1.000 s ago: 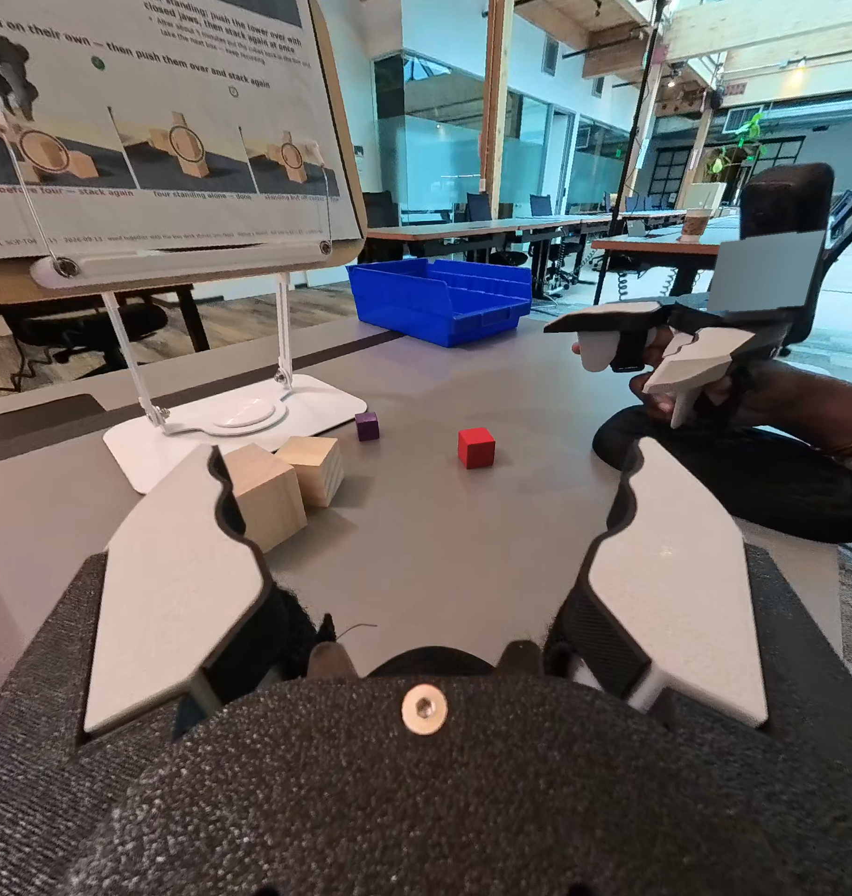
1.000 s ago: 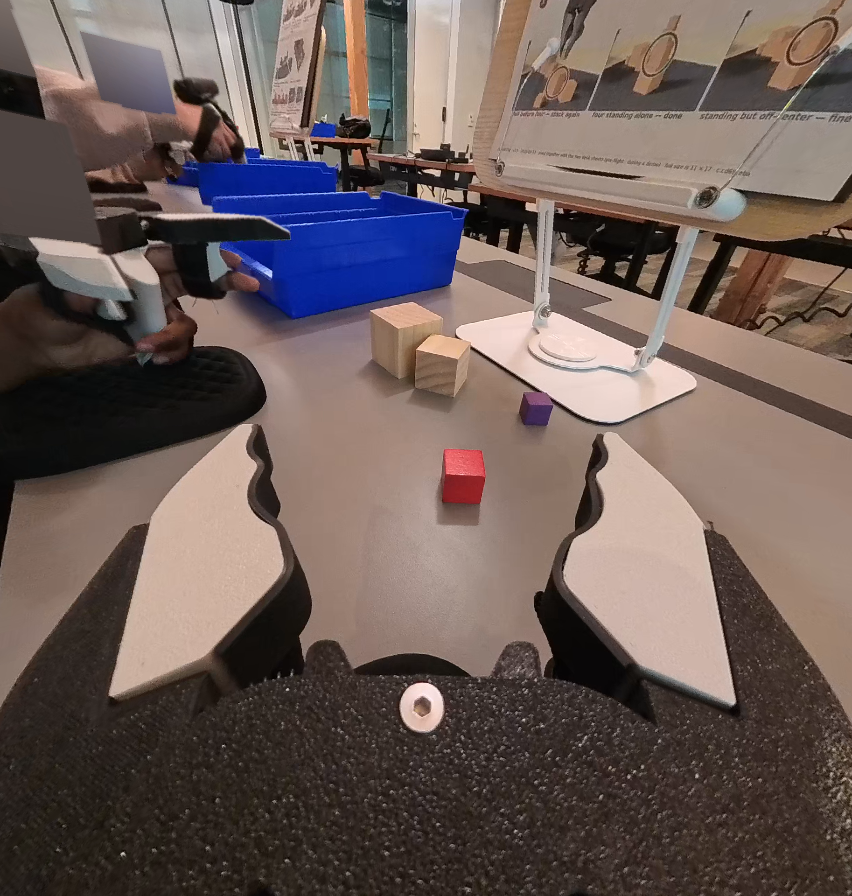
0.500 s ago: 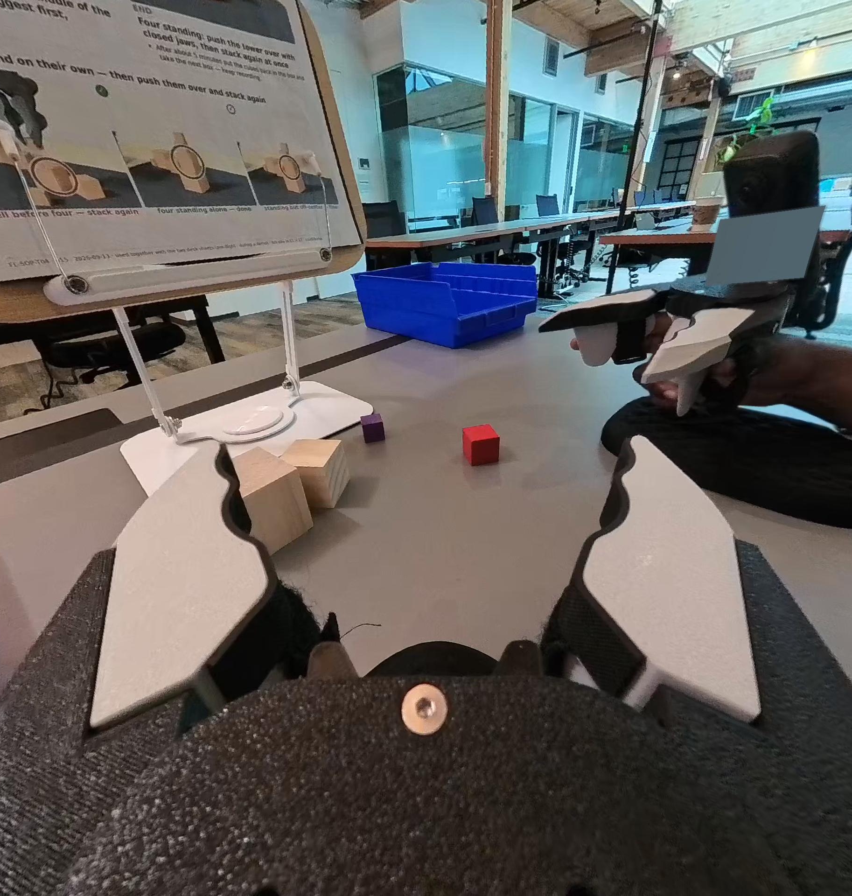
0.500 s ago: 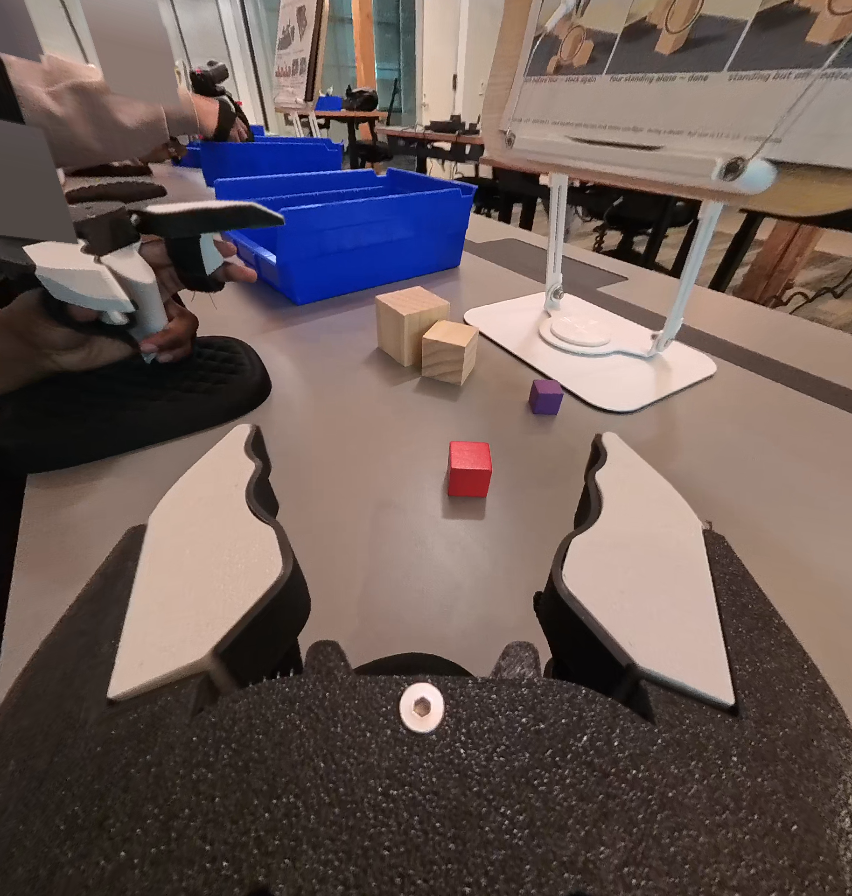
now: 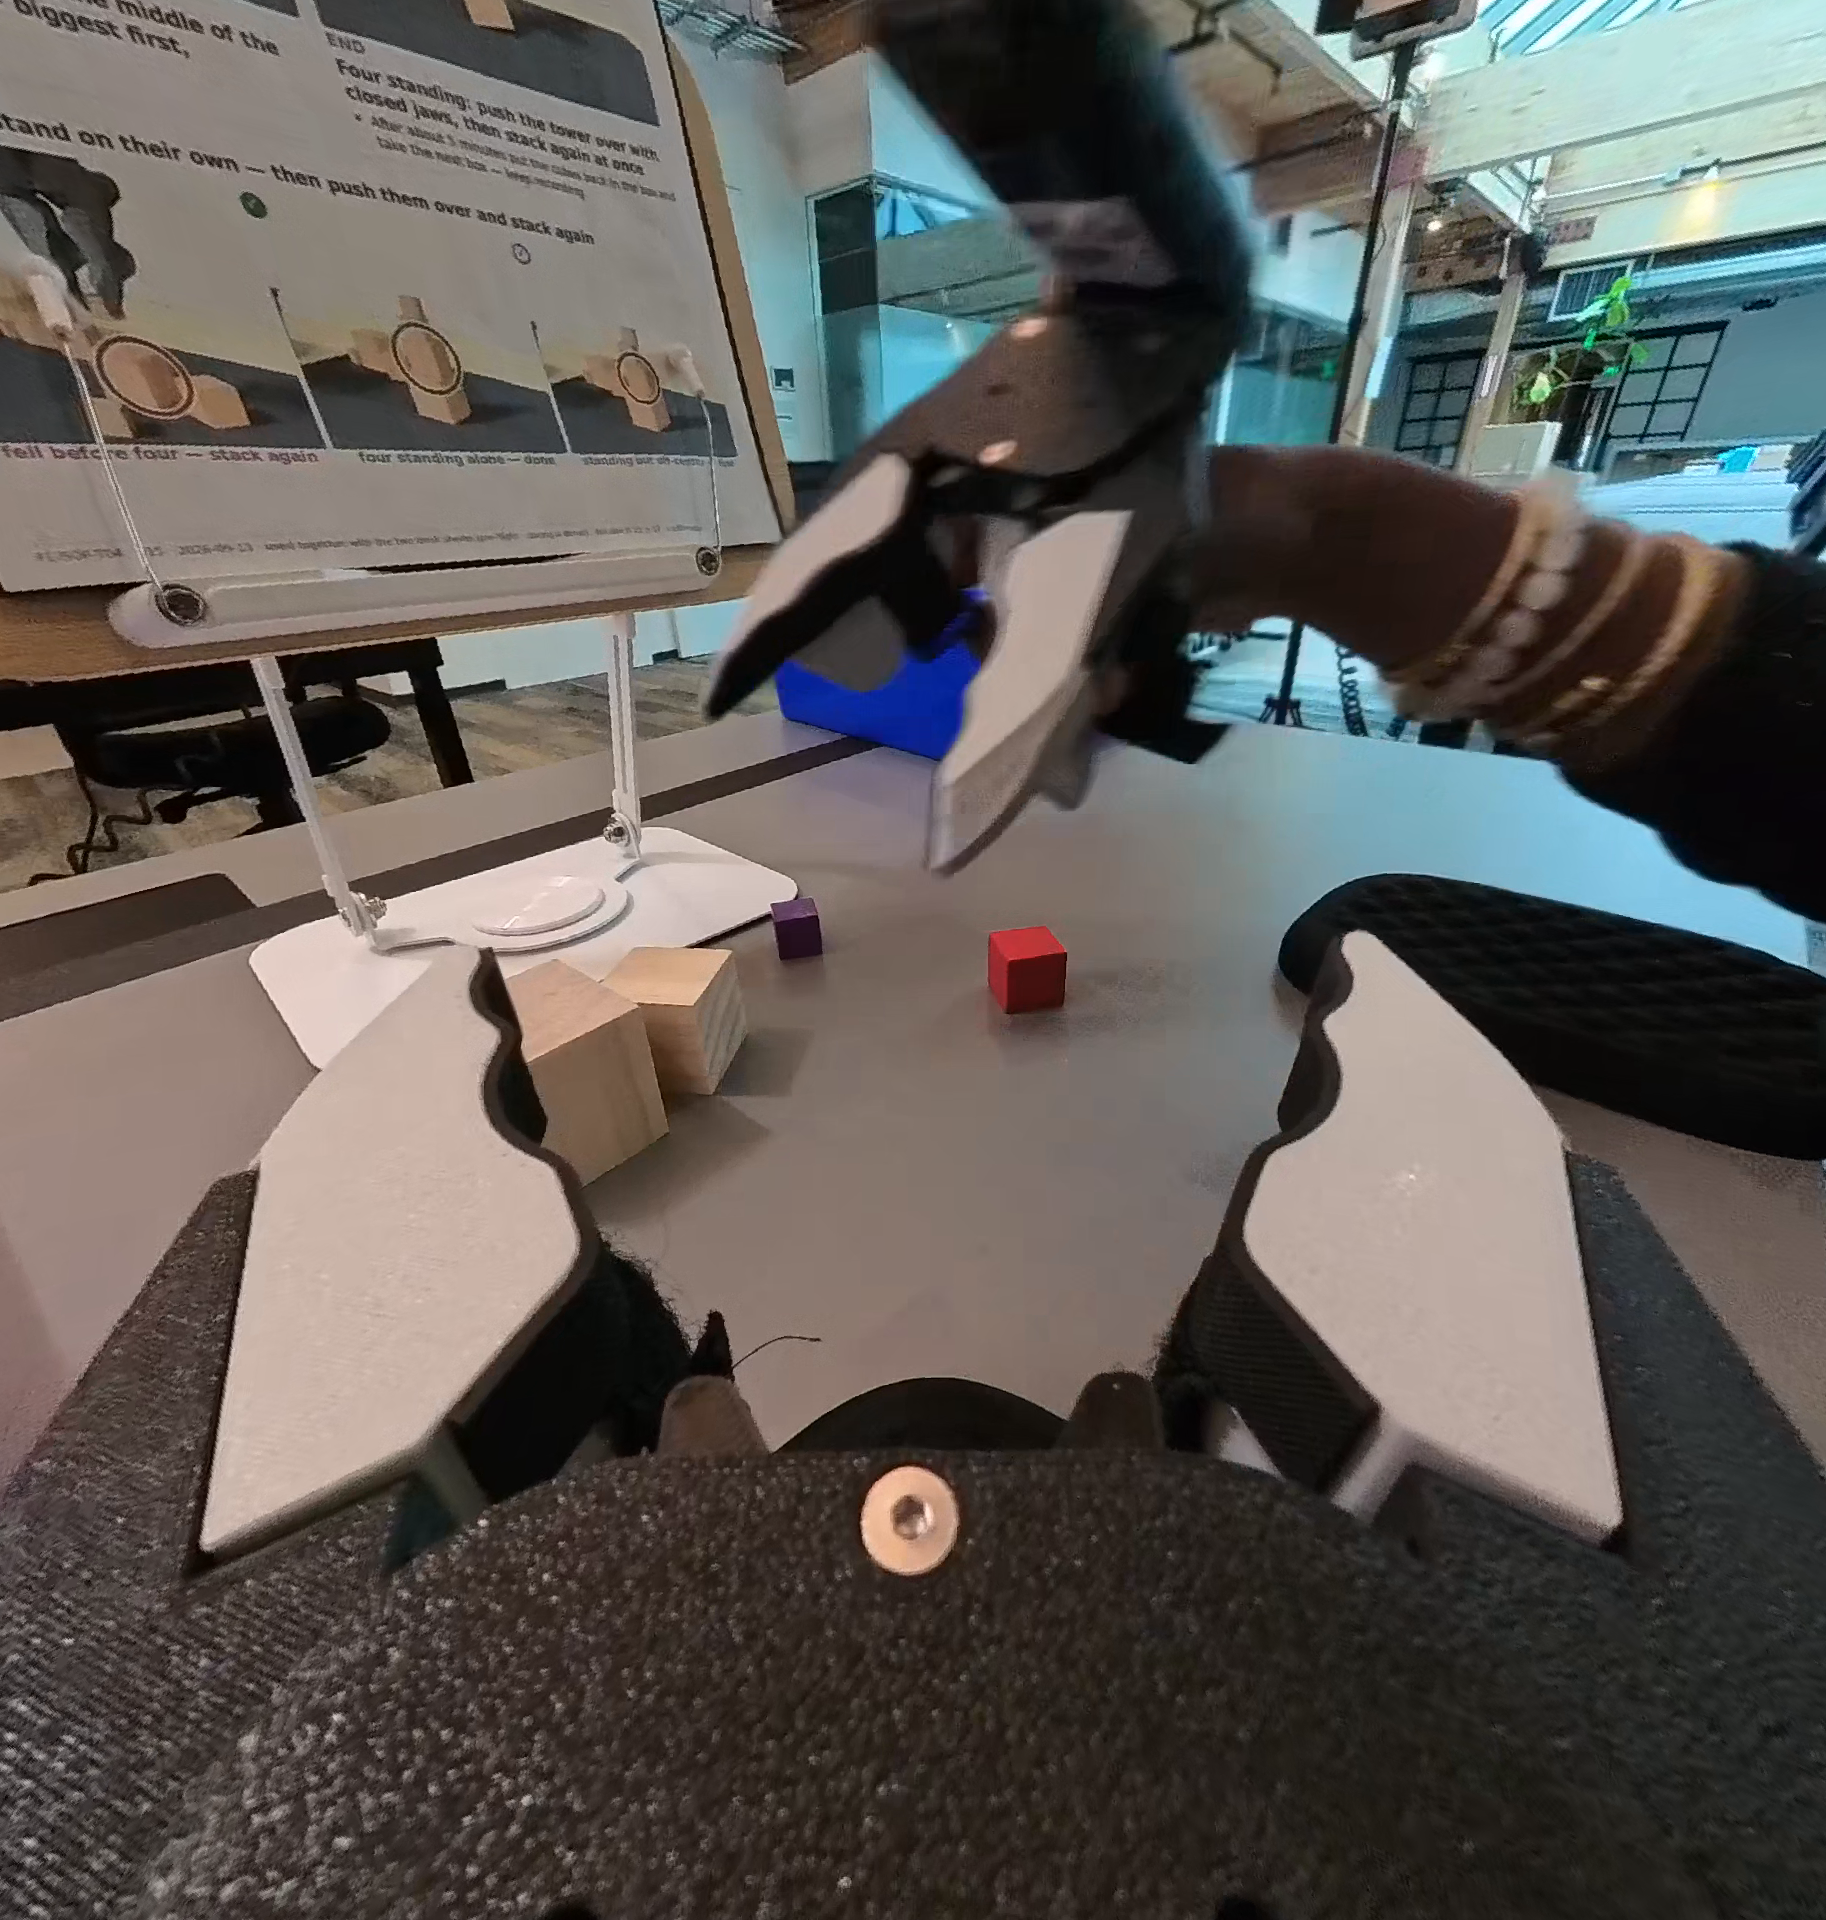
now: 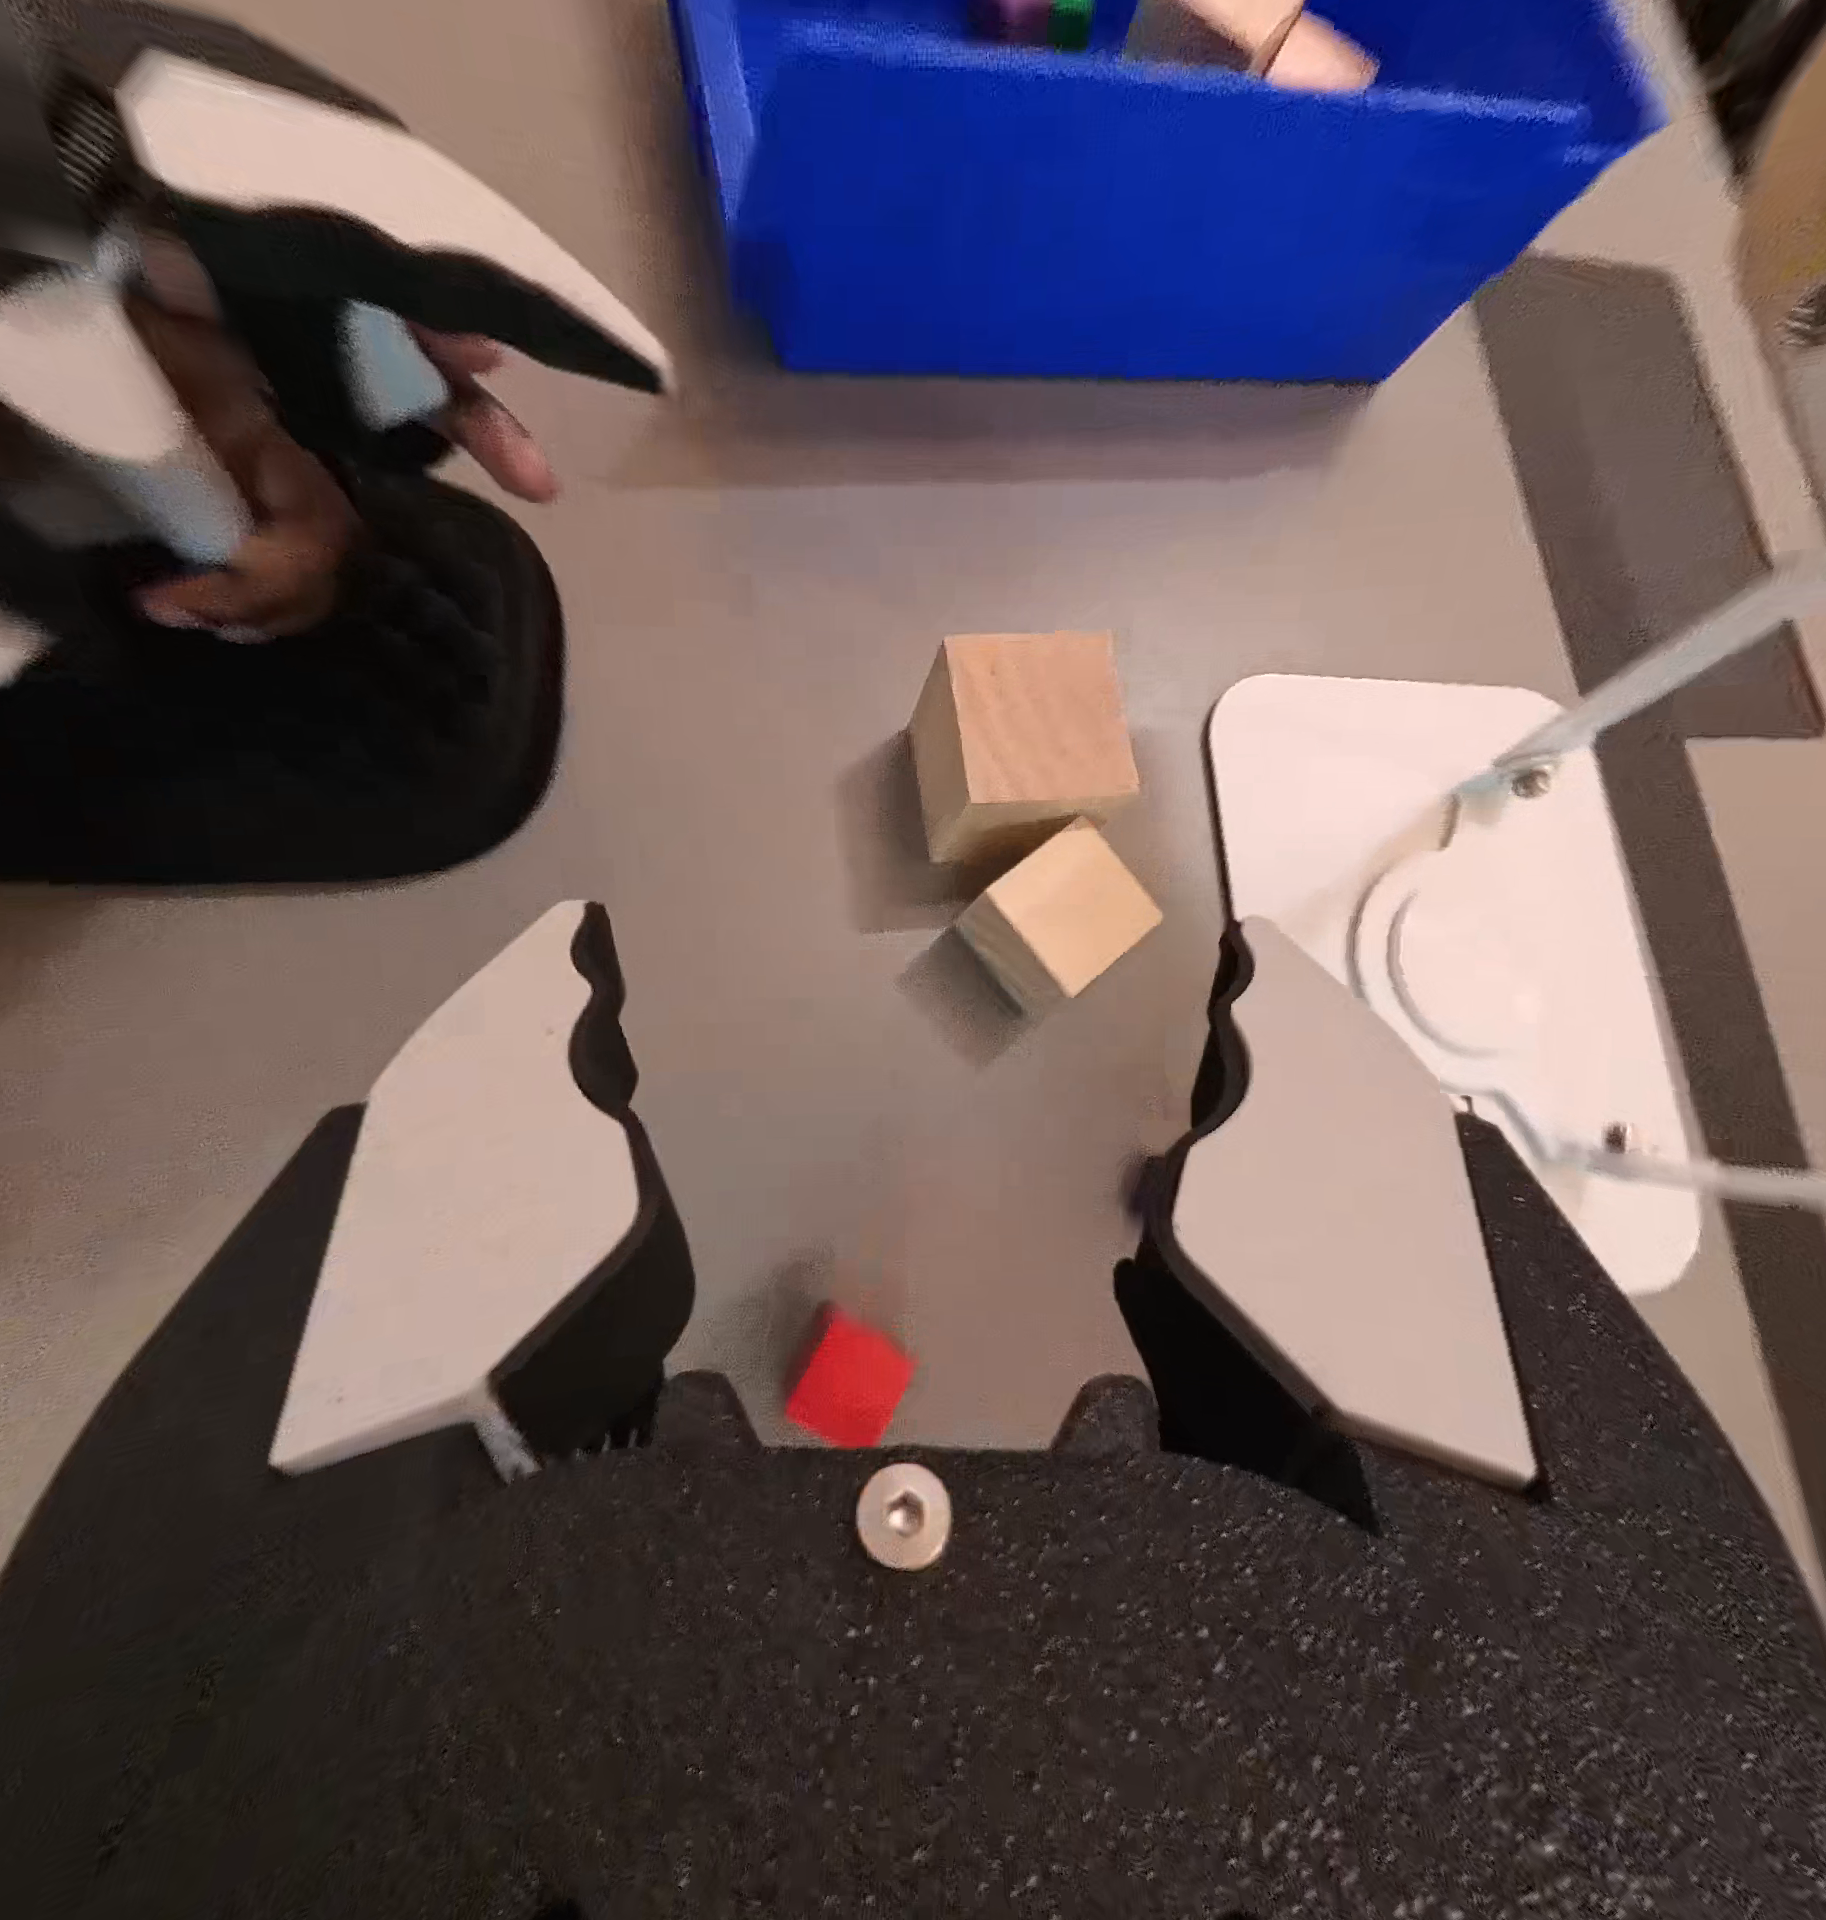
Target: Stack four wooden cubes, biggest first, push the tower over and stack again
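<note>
My left gripper (image 5: pixel 914 956) is open and empty, low over the grey table (image 5: pixel 992 1195). A large wooden cube (image 5: pixel 587 1070) sits just past its left fingertip, touching a smaller wooden cube (image 5: pixel 680 1013). A purple cube (image 5: pixel 797 928) and a red cube (image 5: pixel 1026 968) lie farther ahead. My right gripper (image 6: pixel 911 925) is open and empty. It hangs high above the table and points down, as the left wrist view (image 5: pixel 836 779) also shows. Below it lie the small wooden cube (image 6: pixel 1060 925), the large one (image 6: pixel 1023 738) and the red cube (image 6: pixel 847 1377). The left gripper (image 6: pixel 436 457) shows blurred at upper left.
A blue bin (image 6: pixel 1148 208) holding several blocks stands beyond the cubes. A white stand base (image 6: pixel 1408 831) carries an instruction board (image 5: pixel 317 291) beside the cubes. A black padded rest (image 5: pixel 1615 1018) lies on the table at the right, also seen under the left hand (image 6: pixel 265 727).
My right gripper has risen, moved over the cubes and tipped to look straight down, its jaws a little narrower. My left gripper has barely moved. No cube has moved.
</note>
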Tool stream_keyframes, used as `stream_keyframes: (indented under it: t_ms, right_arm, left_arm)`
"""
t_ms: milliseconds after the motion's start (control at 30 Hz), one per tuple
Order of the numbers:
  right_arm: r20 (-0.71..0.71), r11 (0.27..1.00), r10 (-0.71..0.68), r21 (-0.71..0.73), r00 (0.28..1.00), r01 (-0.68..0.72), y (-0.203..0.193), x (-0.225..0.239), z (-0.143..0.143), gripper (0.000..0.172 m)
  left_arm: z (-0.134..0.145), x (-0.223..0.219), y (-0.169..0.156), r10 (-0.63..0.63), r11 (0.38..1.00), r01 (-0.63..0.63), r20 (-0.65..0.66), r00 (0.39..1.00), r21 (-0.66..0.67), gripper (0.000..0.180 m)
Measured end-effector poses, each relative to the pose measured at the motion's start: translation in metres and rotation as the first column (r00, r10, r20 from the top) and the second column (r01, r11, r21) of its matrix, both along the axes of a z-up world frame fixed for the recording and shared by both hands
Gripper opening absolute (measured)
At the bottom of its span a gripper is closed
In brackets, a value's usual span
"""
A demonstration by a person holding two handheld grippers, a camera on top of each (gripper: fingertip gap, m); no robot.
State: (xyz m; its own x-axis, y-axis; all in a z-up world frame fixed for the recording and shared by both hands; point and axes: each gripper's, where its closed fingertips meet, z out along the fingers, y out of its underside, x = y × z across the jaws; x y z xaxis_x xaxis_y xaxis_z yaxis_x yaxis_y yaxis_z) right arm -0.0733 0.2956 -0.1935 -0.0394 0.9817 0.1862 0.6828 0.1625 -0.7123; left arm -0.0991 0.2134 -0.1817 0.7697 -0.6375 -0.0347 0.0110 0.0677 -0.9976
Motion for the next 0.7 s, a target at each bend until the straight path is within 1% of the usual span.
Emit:
stream_keyframes:
  t_ms: [100,233,300,367,467,500,533,567,600,700]
  right_arm:
    - [0.153,0.998,0.061,0.009,0.986,-0.063,0.021,-0.030,-0.022,0.108]
    - [0.284,0.992,0.116,-0.076,0.952,-0.098,0.035,-0.061,-0.052,0.107]
    - [0.339,0.990,0.138,-0.085,0.930,-0.116,0.039,-0.069,-0.064,0.108]
    - [0.365,0.988,0.152,-0.082,0.918,-0.131,0.041,-0.077,-0.070,0.105]
    - [0.397,0.987,0.161,-0.082,0.904,-0.139,0.041,-0.082,-0.077,0.094]
    - [0.404,0.986,0.167,-0.088,0.899,-0.143,0.040,-0.082,-0.078,0.088]
    - [0.411,0.985,0.172,-0.094,0.895,-0.146,0.040,-0.082,-0.080,0.078]
    - [0.419,0.985,0.174,-0.094,0.891,-0.148,0.041,-0.082,-0.081,0.063]
    - [0.420,0.985,0.172,-0.084,0.891,-0.150,0.042,-0.083,-0.081,0.058]
    - [0.421,0.985,0.175,-0.070,0.890,-0.161,0.042,-0.081,-0.080,0.058]
  left_arm:
    - [0.000,0.001,-0.001,-0.007,1.000,0.007,-0.003,1.000,0.001,0.139]
    - [-0.001,0.001,-0.001,-0.023,1.000,0.023,0.004,1.000,-0.005,0.138]
    - [0.000,0.001,-0.002,-0.029,1.000,0.029,0.015,0.999,-0.006,0.138]
    - [0.001,0.000,-0.002,-0.034,0.999,0.034,0.028,0.999,-0.007,0.137]
    - [0.002,-0.001,-0.003,-0.041,0.999,0.041,0.039,0.998,-0.008,0.137]
    - [0.002,-0.001,-0.003,-0.043,0.999,0.043,0.039,0.998,-0.007,0.137]
    - [0.002,0.000,-0.004,-0.048,0.999,0.048,0.037,0.998,-0.005,0.137]
    - [0.002,0.001,-0.004,-0.054,0.999,0.054,0.034,0.998,-0.003,0.137]
    - [0.001,0.002,-0.005,-0.061,0.998,0.061,0.028,0.998,-0.001,0.137]
    - [-0.001,0.007,-0.008,-0.098,0.995,0.098,0.005,0.995,-0.002,0.137]
